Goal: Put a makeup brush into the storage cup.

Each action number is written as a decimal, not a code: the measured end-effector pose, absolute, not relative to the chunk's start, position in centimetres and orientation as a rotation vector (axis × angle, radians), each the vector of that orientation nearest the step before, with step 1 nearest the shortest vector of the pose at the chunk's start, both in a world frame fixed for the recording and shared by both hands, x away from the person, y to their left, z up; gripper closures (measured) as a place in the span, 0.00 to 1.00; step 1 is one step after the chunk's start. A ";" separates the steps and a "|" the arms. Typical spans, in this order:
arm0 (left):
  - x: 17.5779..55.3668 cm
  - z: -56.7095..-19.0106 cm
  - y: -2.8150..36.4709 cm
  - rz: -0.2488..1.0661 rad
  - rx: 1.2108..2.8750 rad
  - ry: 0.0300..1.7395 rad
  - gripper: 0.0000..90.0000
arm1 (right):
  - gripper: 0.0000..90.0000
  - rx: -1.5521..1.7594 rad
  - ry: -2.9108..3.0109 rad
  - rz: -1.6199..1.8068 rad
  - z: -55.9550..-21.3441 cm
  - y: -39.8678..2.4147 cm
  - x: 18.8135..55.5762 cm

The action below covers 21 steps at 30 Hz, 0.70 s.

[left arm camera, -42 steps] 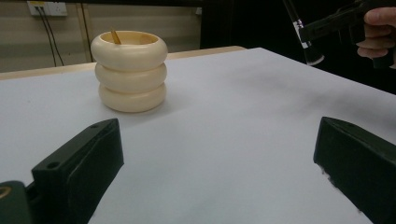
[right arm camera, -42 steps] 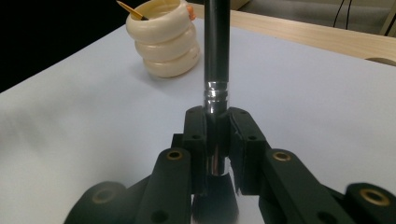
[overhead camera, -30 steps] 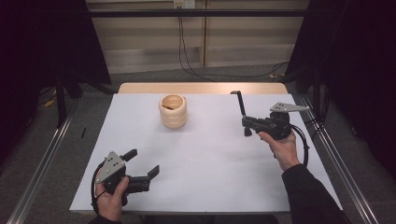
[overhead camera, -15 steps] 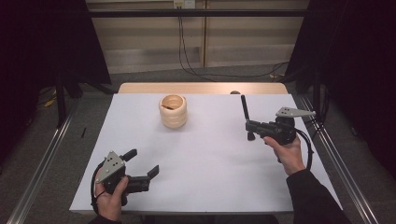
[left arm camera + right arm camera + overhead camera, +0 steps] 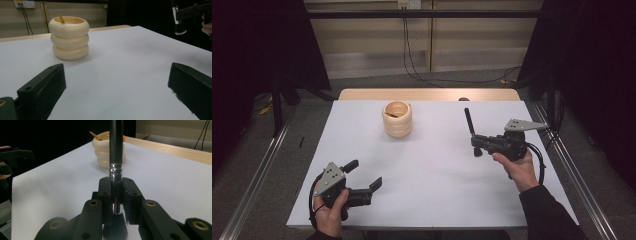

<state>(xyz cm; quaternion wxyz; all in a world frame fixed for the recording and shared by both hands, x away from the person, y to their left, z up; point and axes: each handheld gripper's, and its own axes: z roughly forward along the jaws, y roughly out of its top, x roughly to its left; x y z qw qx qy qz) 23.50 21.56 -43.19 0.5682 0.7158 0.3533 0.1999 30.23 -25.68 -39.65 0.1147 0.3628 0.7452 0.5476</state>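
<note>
One white table is seen from above, with one bare wooden strip along its far edge, at twelve o'clock.

At about seven o'clock on the table, one left gripper is held in a hand close to the near edge. Its two black jaws are spread wide, with nothing between them; the same gap is recorded in the left gripper view.

At about eleven o'clock, one cream holder made of three stacked rings is standing upright on the white surface. One thin wooden stick is leaning inside it, its tip rising just above the rim. In the left gripper view the holder is seen beyond the left jaw; in the right gripper view it is partly hidden behind the brush handle.

At about three o'clock, one right gripper is held in a hand, well apart from the holder. Its jaws are clenched on one black makeup brush, gripped at the silver ferrule. The handle is directed toward the far edge, at twelve o'clock, and the bristle end is on the near side of the jaws. The brush is also noted in the left gripper view, clear of the table.
</note>
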 end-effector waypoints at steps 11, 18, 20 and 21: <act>23.5 -43.2 21.6 0.471 1.675 0.829 0.02 | 0.87 0.971 2.220 1.632 -38.7 -24.3 29.1; 23.5 -43.1 21.7 0.476 1.670 0.833 0.02 | 0.87 0.927 2.257 1.651 -38.4 -23.3 28.5; 23.5 -43.1 21.8 0.475 1.669 0.831 0.02 | 0.87 0.909 2.272 1.653 -38.3 -22.9 28.4; 23.5 -43.1 21.8 0.482 1.673 0.831 0.02 | 0.87 0.902 2.280 1.656 -38.2 -22.8 28.3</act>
